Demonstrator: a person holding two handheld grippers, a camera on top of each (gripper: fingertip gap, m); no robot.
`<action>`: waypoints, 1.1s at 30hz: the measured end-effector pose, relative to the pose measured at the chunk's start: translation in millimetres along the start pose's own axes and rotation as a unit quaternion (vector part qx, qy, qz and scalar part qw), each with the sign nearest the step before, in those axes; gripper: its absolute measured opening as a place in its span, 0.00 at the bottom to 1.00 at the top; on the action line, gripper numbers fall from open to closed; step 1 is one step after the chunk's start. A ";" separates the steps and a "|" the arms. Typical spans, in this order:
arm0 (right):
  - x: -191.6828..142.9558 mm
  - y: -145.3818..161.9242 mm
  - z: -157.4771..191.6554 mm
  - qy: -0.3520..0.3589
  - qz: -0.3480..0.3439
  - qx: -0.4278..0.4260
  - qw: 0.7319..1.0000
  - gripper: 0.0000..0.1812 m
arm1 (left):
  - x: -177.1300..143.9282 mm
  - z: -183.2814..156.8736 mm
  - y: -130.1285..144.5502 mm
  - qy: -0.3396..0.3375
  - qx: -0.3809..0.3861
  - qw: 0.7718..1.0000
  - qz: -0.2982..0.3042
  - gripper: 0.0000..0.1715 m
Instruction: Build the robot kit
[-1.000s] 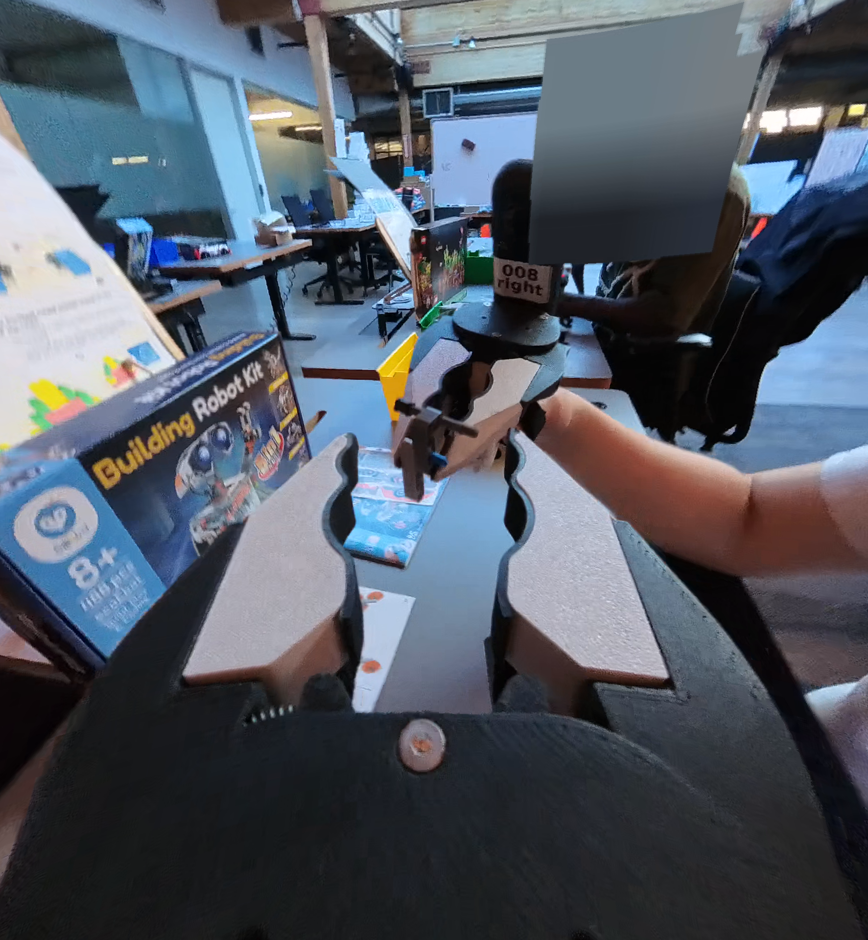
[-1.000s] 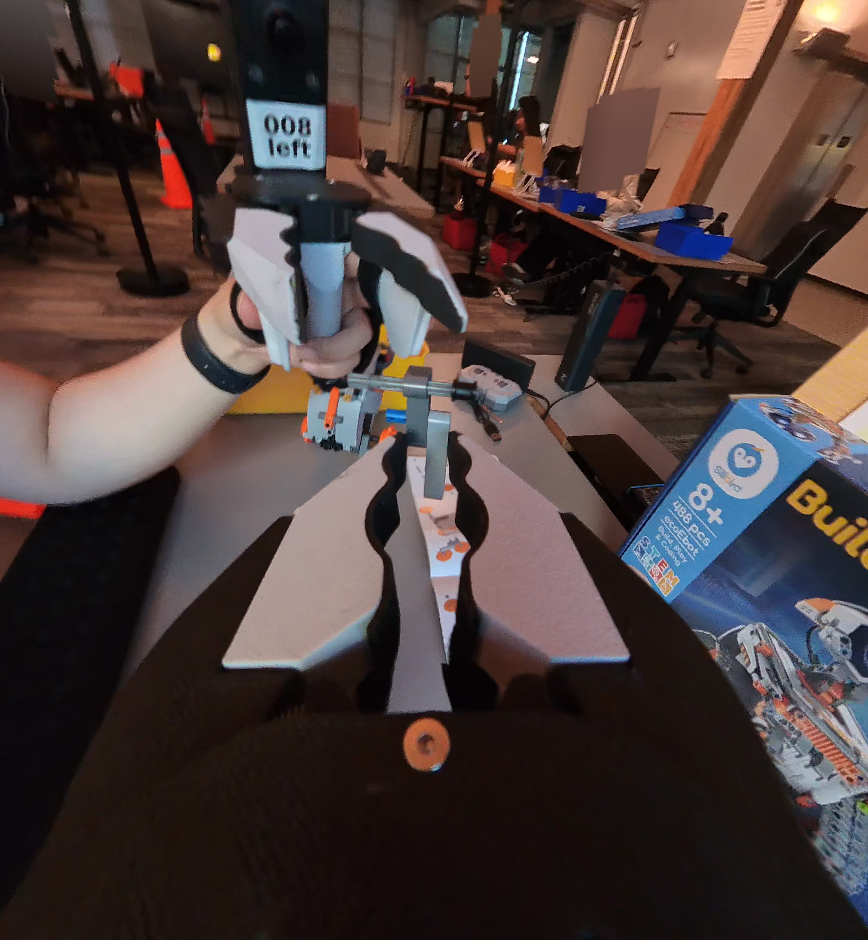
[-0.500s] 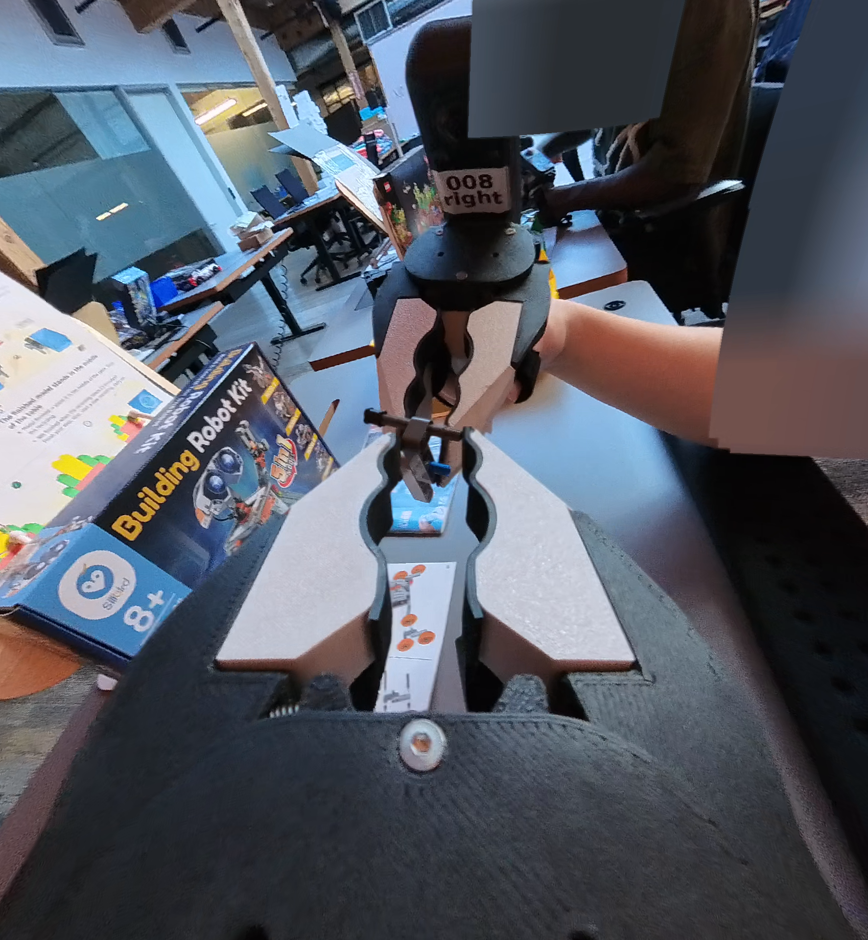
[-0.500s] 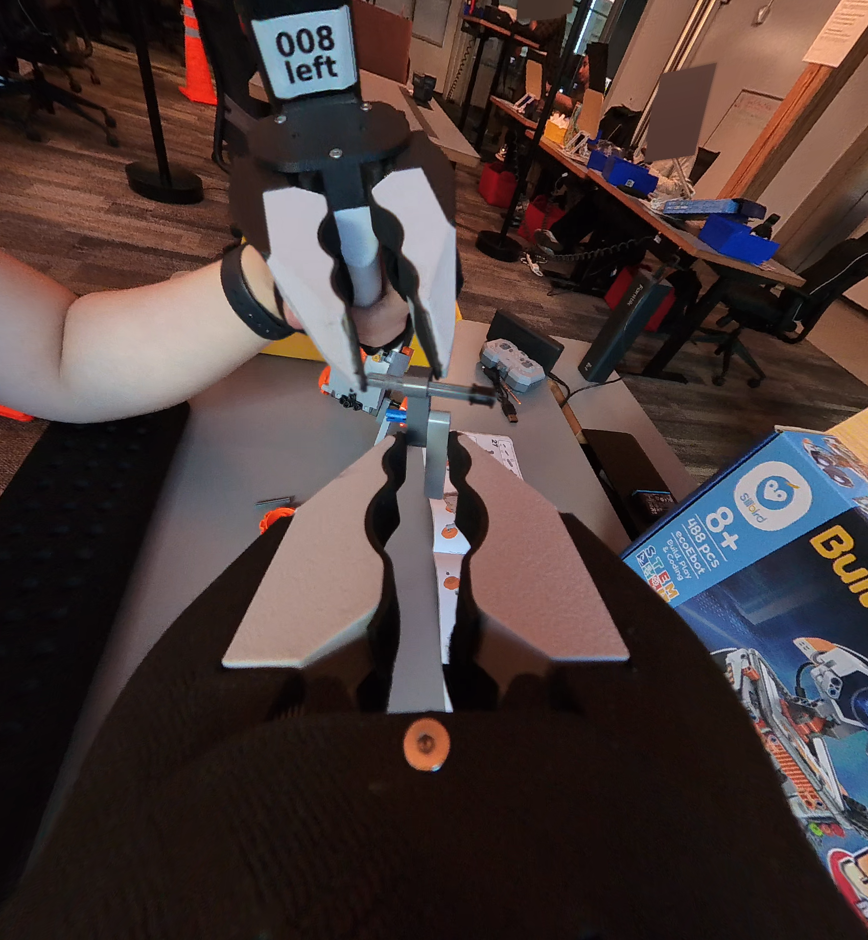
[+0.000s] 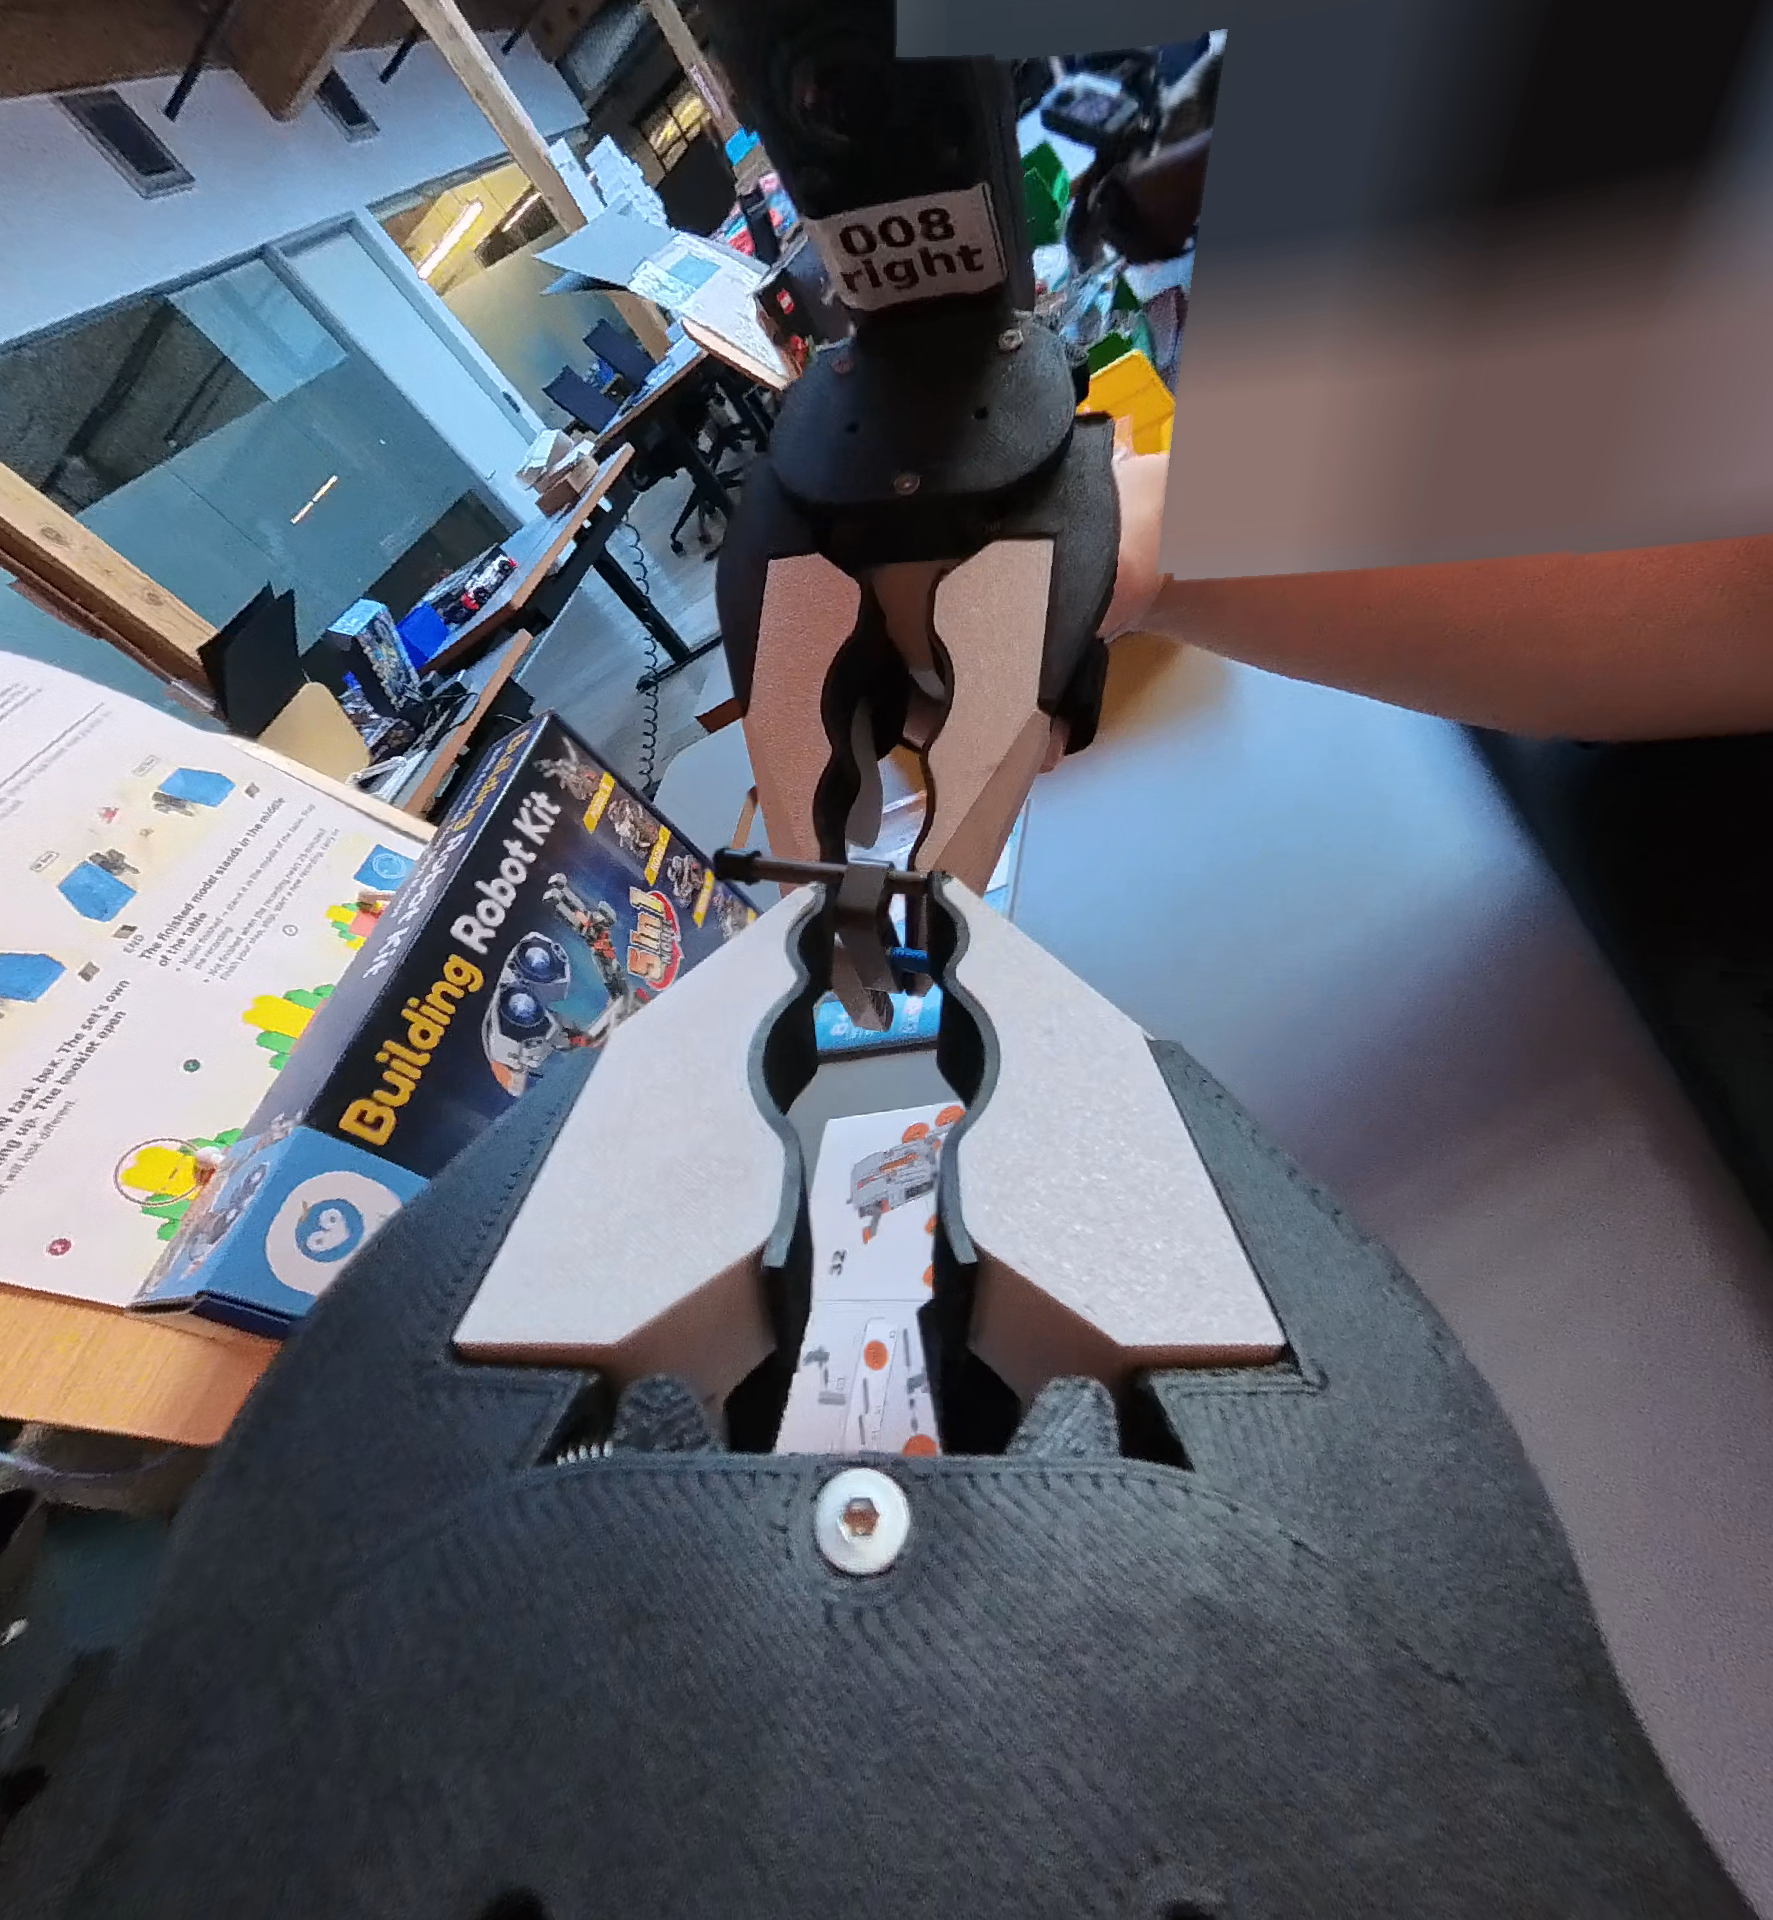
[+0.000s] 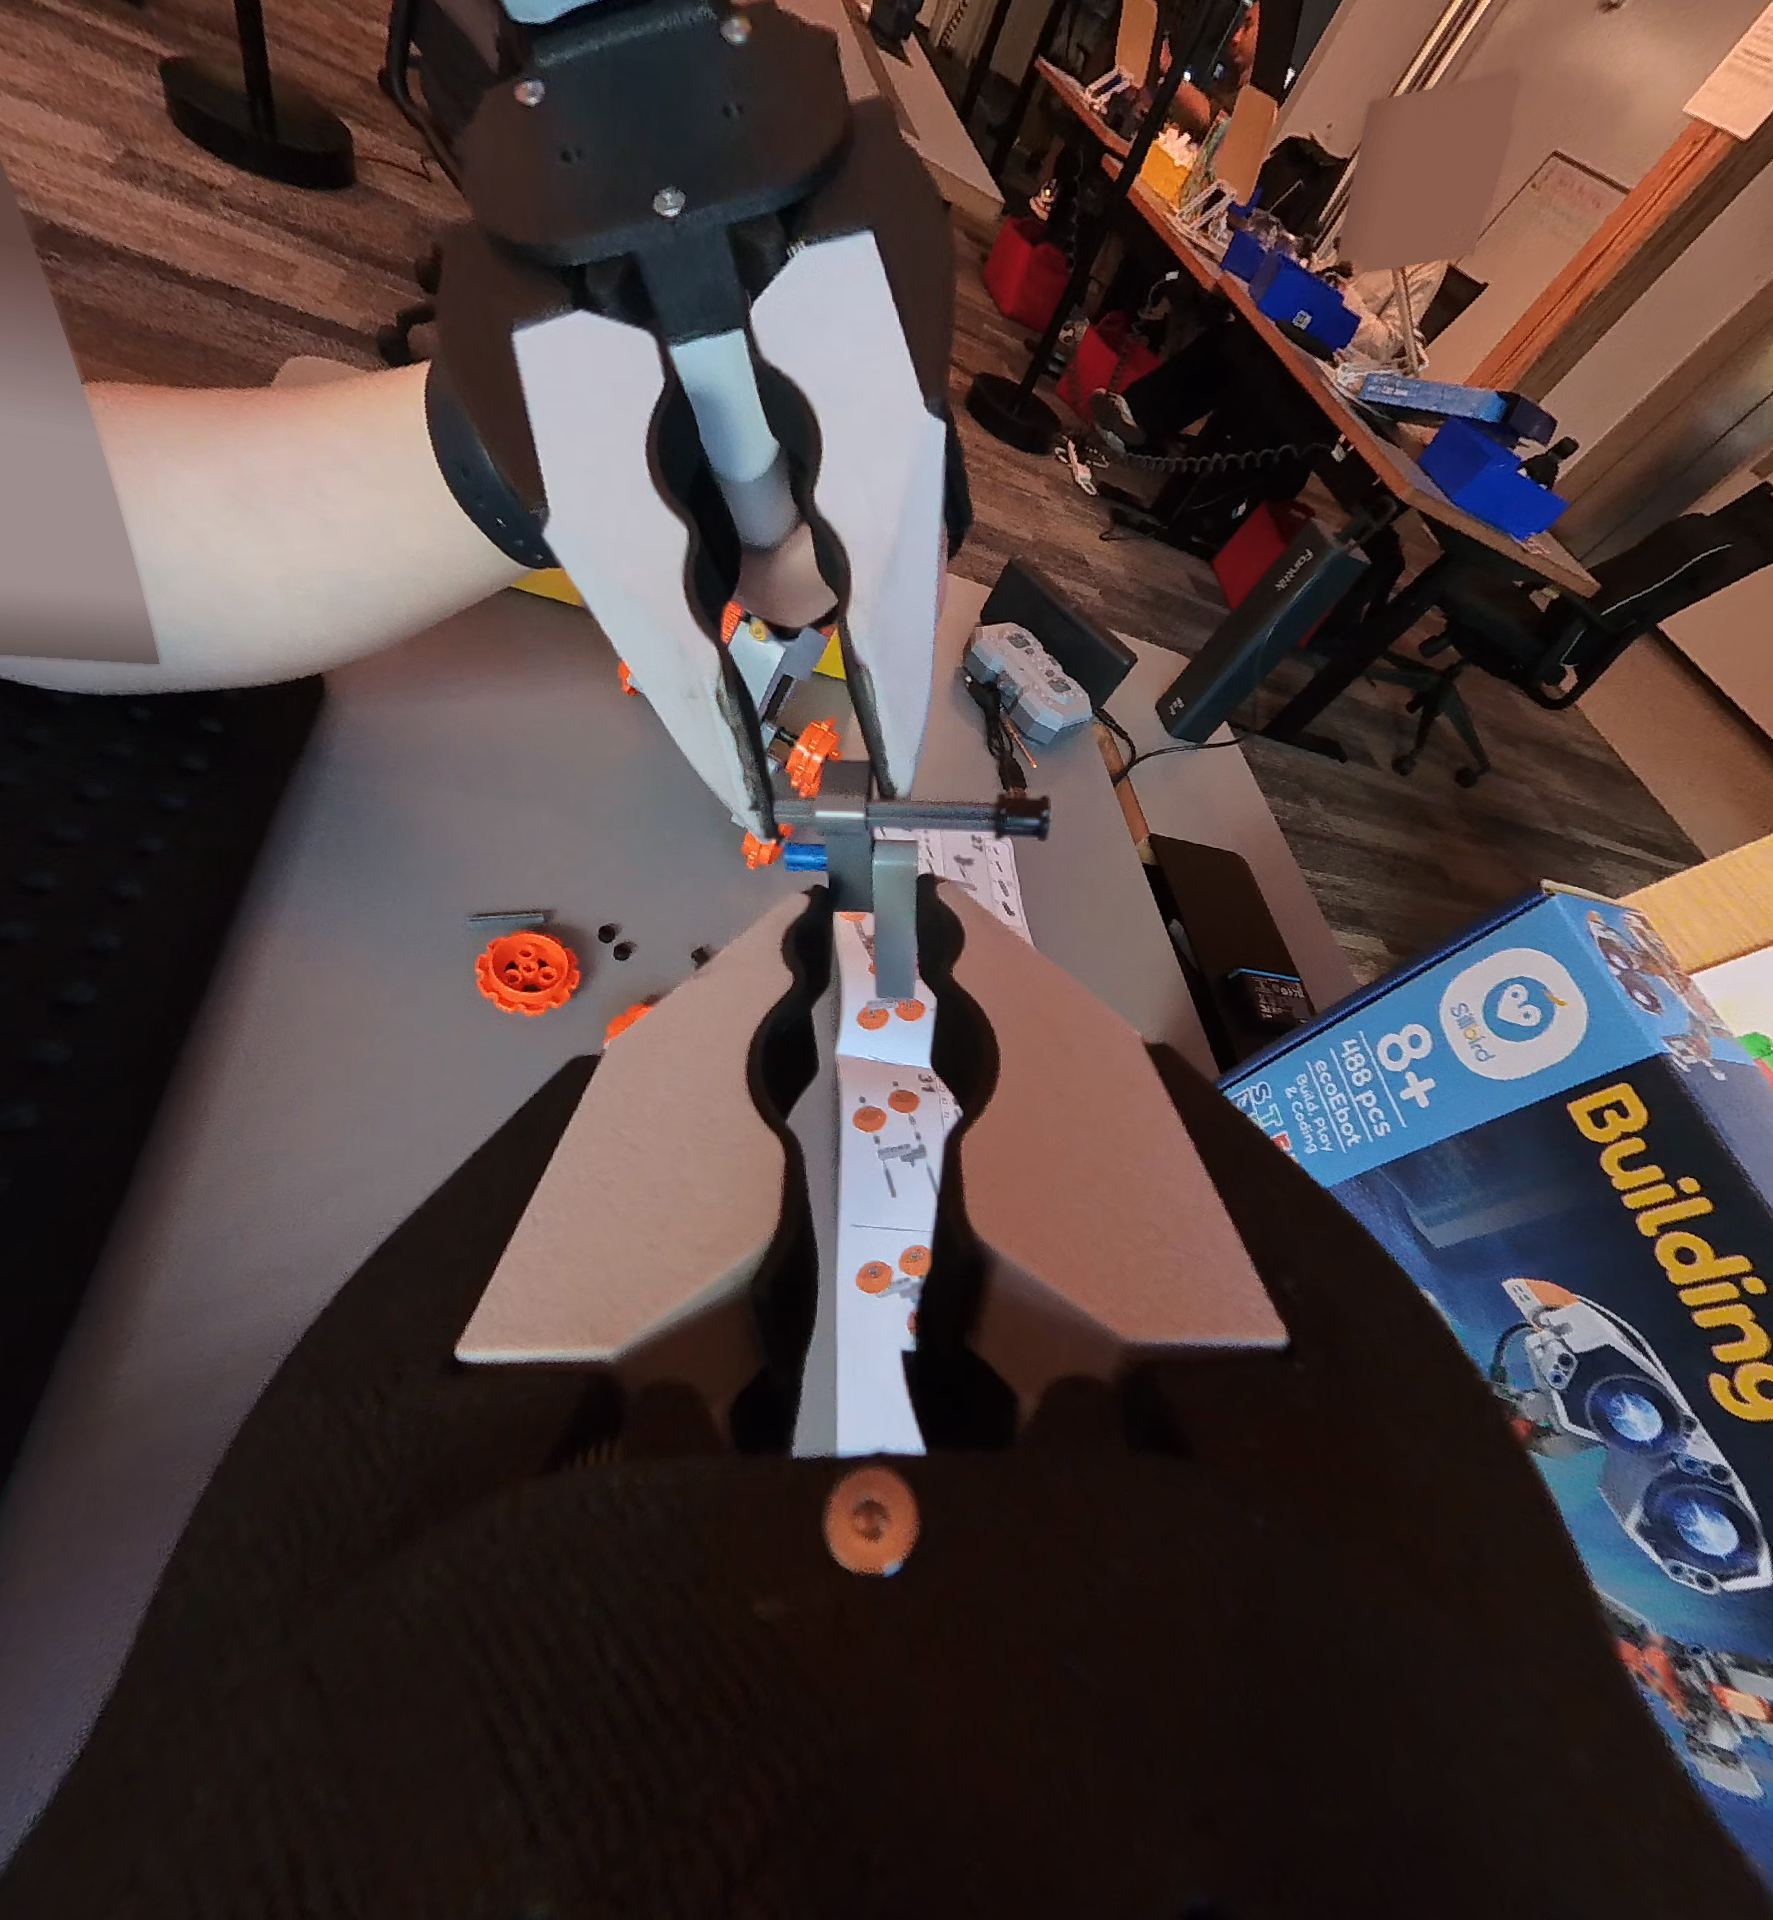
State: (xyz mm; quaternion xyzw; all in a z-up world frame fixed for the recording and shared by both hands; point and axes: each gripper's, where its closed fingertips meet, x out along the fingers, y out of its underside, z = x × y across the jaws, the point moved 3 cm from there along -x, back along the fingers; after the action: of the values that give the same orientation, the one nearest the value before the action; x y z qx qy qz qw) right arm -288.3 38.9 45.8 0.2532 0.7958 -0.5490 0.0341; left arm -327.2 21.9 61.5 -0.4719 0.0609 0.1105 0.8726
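My right gripper [image 6: 869, 891] is shut on the lower part of a grey beam [image 6: 892, 925] and holds it upright above the table. A black axle [image 6: 965, 812] runs crosswise through the beam's top, and a blue pin [image 6: 804, 857] sticks out of its side. My left gripper [image 6: 822, 810] comes down from above, its jaws narrowed around the beam's top and the axle's short end. In the left wrist view, my left gripper [image 5: 874, 899] meets the right gripper [image 5: 877, 852] tip to tip at the beam [image 5: 861, 966] and axle [image 5: 773, 865].
A blue kit box [image 6: 1588, 1247] lies at the right of the grey table [image 6: 394, 831]. An instruction sheet [image 6: 887, 1132] lies below the grippers. An orange gear [image 6: 523, 971], small black pins [image 6: 612, 940], a part-built model [image 6: 788, 665] and a grey battery unit [image 6: 1027, 675] lie around. An open booklet [image 5: 82, 935] leans beside the box. The orange gear [image 6: 523, 971] is about equally far from each gripper, around 25 centimetres.
My left gripper has moved in to the piece in the right gripper and narrowed its jaws from wide open to close around the axle. The right gripper has kept its hold on the beam.
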 end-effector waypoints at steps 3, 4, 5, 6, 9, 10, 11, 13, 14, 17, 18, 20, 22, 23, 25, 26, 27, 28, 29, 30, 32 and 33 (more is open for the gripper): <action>-1.5 -3.0 -2.8 0.019 -0.008 -0.018 1.000 0.09 | -0.3 0.1 -3.0 -0.030 0.055 0.998 0.015 0.08; -3.3 -6.0 -3.8 0.030 -0.016 -0.030 0.999 0.09 | -1.4 0.1 -6.3 -0.042 0.073 0.996 0.014 0.08; -6.3 -9.9 -4.9 0.042 -0.026 -0.042 0.998 0.11 | -2.7 -0.1 -9.5 -0.051 0.087 0.995 0.013 0.08; -9.9 -14.1 -6.4 0.057 -0.033 -0.054 0.996 0.16 | -4.2 -0.3 -12.2 -0.058 0.098 0.993 0.015 0.08; -23.2 -31.0 -3.4 0.089 -0.052 -0.104 0.989 0.22 | -8.0 -0.4 -16.9 -0.074 0.124 0.989 0.024 0.08; -27.2 -38.2 -1.6 0.107 -0.060 -0.131 0.984 0.23 | -8.8 -1.5 -18.7 -0.075 0.130 0.988 0.025 0.08; -29.6 -44.8 2.3 0.118 -0.068 -0.159 0.978 0.23 | -9.7 -2.7 -21.4 -0.076 0.136 0.988 0.021 0.08; -31.6 -51.1 6.5 0.133 -0.061 -0.189 0.971 0.26 | -12.7 -4.2 -27.0 -0.079 0.146 0.986 0.008 0.08; -31.8 -53.5 9.4 0.126 -0.060 -0.185 0.973 0.30 | -13.9 -5.2 -29.3 -0.079 0.150 0.985 0.003 0.08; -33.8 -59.2 16.8 0.102 -0.068 -0.171 0.978 0.34 | -14.8 -9.6 -33.0 -0.074 0.163 0.984 -0.003 0.08; -34.8 -60.5 17.7 0.105 -0.069 -0.179 0.976 0.34 | -14.5 -11.8 -33.3 -0.070 0.169 0.983 -0.001 0.08; -35.5 -61.4 19.0 0.115 -0.059 -0.199 0.971 0.31 | -14.0 -15.0 -35.8 -0.069 0.181 0.981 -0.001 0.08; -34.7 -60.7 20.6 0.118 -0.040 -0.208 0.970 0.31 | -14.6 -19.0 -40.1 -0.064 0.188 0.980 -0.009 0.08; -34.6 -61.3 21.3 0.120 -0.035 -0.211 0.970 0.31 | -15.3 -19.9 -42.2 -0.065 0.192 0.979 -0.012 0.08; -35.3 -63.3 24.9 0.114 -0.036 -0.216 0.969 0.25 | -16.8 -20.9 -45.5 -0.069 0.198 0.978 -0.017 0.08; -35.5 -64.4 25.1 0.115 -0.036 -0.214 0.969 0.24 | -17.6 -21.0 -46.8 -0.072 0.200 0.977 -0.018 0.08; -35.2 -64.9 26.0 0.112 -0.036 -0.212 0.970 0.23 | -18.2 -21.2 -47.5 -0.073 0.202 0.976 -0.018 0.08; -34.9 -65.3 26.2 0.112 -0.034 -0.211 0.970 0.23 | -18.6 -21.4 -47.6 -0.074 0.205 0.976 -0.016 0.07; -34.4 -65.4 26.2 0.115 -0.030 -0.214 0.970 0.24 | -18.6 -21.6 -47.4 -0.075 0.208 0.975 -0.012 0.08; -34.1 -65.6 25.9 0.119 -0.026 -0.216 0.969 0.24 | -18.6 -21.9 -47.1 -0.077 0.213 0.974 -0.008 0.07; -34.3 -67.0 24.9 0.129 -0.020 -0.219 0.967 0.27 | -18.8 -22.4 -47.3 -0.081 0.221 0.972 -0.003 0.07; -34.4 -67.9 26.0 0.128 -0.020 -0.220 0.967 0.26 | -19.1 -23.1 -47.7 -0.081 0.223 0.971 -0.003 0.03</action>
State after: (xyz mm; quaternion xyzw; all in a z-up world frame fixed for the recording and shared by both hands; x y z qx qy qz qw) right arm -294.1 -15.1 105.1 0.2920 0.8994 -0.3244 -0.0240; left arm -333.8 -25.3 91.5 -0.2549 0.0117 0.1288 0.9583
